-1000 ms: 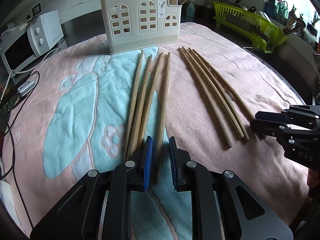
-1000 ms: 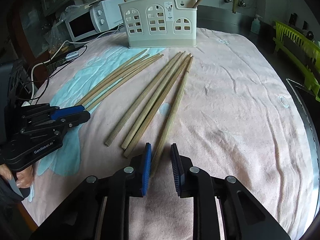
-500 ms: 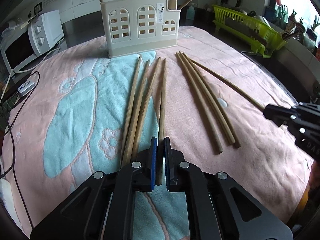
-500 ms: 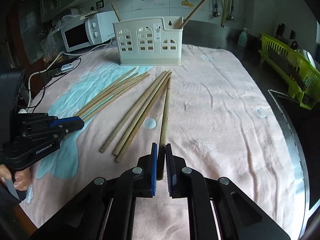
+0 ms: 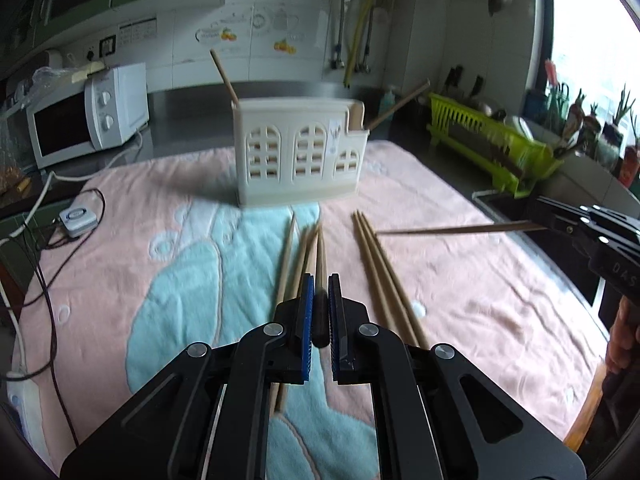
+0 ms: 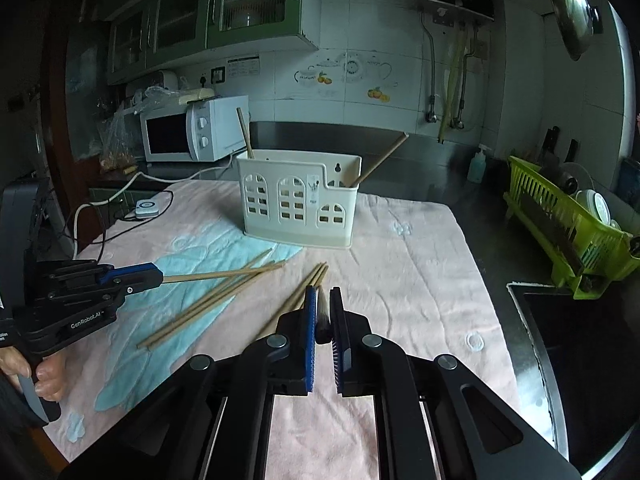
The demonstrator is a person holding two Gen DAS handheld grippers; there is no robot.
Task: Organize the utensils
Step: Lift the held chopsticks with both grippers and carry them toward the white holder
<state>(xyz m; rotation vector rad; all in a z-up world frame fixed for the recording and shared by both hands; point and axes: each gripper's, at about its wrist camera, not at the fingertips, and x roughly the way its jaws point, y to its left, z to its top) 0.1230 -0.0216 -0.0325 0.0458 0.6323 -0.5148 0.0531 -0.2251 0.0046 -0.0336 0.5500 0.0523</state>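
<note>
Looking along your left claw (image 5: 319, 300), you see it clamped on one chopstick (image 5: 320, 256) that points at the holder (image 5: 298, 160). Three more sticks (image 5: 294, 264) lie on the towel (image 5: 160, 280) just below it, and three others (image 5: 384, 280) lie to the right. The holder stands at the far end of the towel with two sticks poking up out of it. Your right claw (image 5: 536, 218) holds a stick (image 5: 452, 230) up off the towel.

Looking along your right claw (image 6: 323, 312), you see it squeezing that stick's end. Your left claw (image 6: 158, 276) holds its stick (image 6: 224, 274) level above the towel (image 6: 420, 280). A microwave (image 6: 192, 128) sits behind.
</note>
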